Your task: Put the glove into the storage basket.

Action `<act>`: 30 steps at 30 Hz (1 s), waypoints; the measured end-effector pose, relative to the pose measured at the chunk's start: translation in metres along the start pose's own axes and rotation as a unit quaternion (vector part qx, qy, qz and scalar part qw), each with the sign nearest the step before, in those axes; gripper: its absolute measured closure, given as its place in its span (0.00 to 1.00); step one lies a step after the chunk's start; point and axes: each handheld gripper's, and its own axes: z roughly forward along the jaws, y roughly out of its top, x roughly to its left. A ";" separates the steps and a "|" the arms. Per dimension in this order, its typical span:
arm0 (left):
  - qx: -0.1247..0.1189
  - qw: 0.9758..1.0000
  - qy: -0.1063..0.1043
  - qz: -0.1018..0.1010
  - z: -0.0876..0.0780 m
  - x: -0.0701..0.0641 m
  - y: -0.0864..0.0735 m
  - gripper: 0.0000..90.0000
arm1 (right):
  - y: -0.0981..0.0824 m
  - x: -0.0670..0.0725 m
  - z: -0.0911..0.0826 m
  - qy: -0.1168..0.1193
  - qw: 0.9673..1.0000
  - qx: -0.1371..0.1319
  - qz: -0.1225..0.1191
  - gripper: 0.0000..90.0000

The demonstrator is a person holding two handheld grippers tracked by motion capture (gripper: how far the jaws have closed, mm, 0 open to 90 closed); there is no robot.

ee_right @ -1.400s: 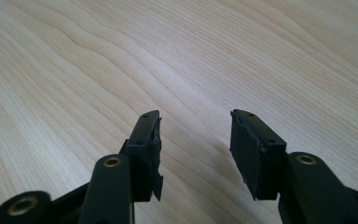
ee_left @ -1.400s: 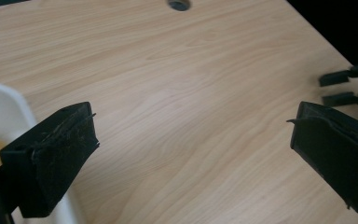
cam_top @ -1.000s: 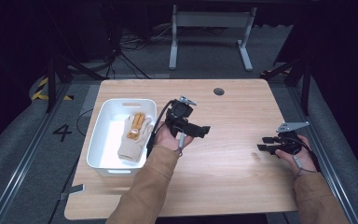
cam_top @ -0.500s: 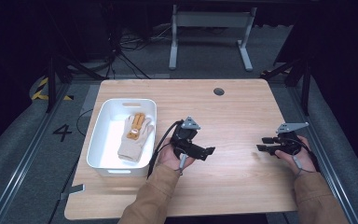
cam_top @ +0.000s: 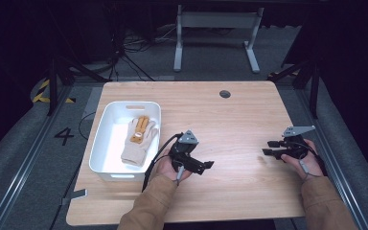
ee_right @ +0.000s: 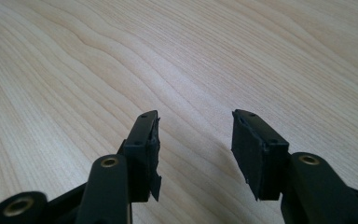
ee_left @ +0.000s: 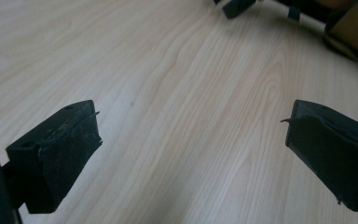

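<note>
My left gripper rests low over the wooden table, just right of the white bin, and its jaws point right. In the left gripper view the left gripper stands open with only bare wood between the pads. My right gripper lies near the table's right edge with its jaws pointing left, and in the right gripper view the right gripper is open over bare wood. A beige glove with orange-brown fingers lies in the bin.
A round cable hole sits near the table's far edge. A metal rail runs along each side of the table, and a desk frame stands on the floor beyond. The other gripper's tip appears at the top of the left gripper view.
My left hand has come down and toward the near edge, away from the bin's right side, and now lies low on the table. The right hand has kept still.
</note>
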 end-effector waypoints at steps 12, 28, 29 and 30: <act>0.057 0.998 0.005 -0.006 0.018 0.005 -0.011 0.03 | -0.001 0.003 0.007 0.004 1.000 0.013 -0.010 0.58; 0.142 0.987 0.048 0.061 0.034 -0.008 -0.011 0.05 | -0.001 0.004 0.010 0.006 1.000 0.015 -0.015 0.57; 0.142 0.987 0.048 0.060 0.034 -0.008 -0.011 0.05 | -0.001 0.004 0.010 0.006 1.000 0.015 -0.014 0.57; 0.143 0.987 0.049 0.058 0.034 -0.008 -0.011 0.05 | -0.001 0.004 0.010 0.006 1.000 0.015 -0.013 0.57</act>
